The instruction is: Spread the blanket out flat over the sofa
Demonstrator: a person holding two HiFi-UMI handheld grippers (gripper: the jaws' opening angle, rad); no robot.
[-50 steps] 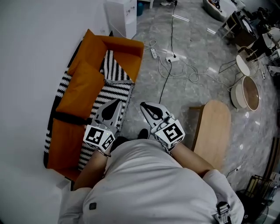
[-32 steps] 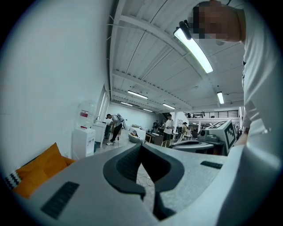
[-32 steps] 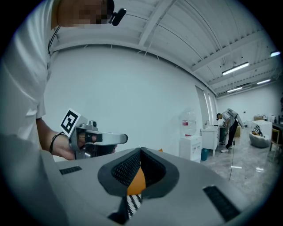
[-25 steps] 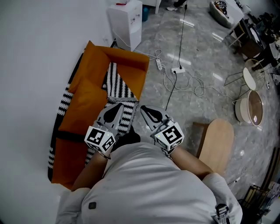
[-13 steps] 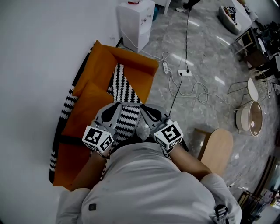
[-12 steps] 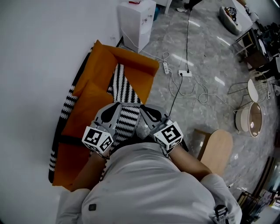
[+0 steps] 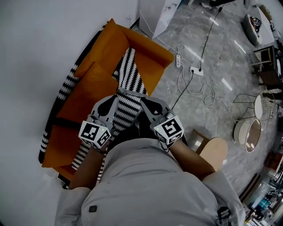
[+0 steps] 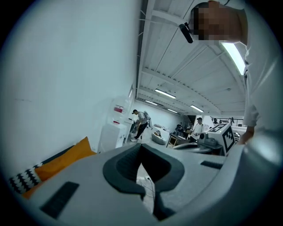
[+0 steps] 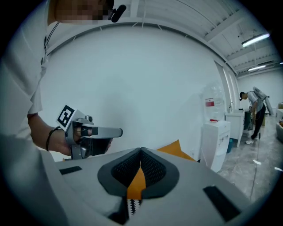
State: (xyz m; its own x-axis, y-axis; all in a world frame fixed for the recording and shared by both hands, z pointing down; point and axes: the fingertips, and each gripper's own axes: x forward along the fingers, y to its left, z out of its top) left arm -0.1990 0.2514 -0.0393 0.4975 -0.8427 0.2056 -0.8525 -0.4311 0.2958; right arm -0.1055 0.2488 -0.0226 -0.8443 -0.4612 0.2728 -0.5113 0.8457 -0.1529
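Along the left, the white wall (image 7: 35,48) is running close behind the orange sofa (image 7: 86,90), leaving no room on that side. The black-and-white zigzag blanket (image 7: 128,75) is lying bunched in a narrow strip down the seat, not spread flat. More of it is showing over the sofa's back edge, against the wall.

The left gripper (image 7: 116,99) is hovering over the near part of the seat, just beside that strip. In the left gripper view its jaws are meeting tip to tip with nothing showing between them. Only bare floor is showing through the hollow behind the tips.

The right gripper (image 7: 144,104) is hovering just on the other side of the strip, at the seat's front edge. Its jaws are also sitting together. Through their hollow the orange sofa is showing, with a bit of zigzag cloth below, but no cloth is showing pinched at the tips.

Further right, the grey floor (image 7: 221,62) is lying open. White cables (image 7: 191,86) and a power strip (image 7: 179,62) are trailing near the sofa's far front corner. A white cabinet (image 7: 154,11) is standing by the sofa's far end, and a wooden stool (image 7: 214,150) is standing near the person's right arm.
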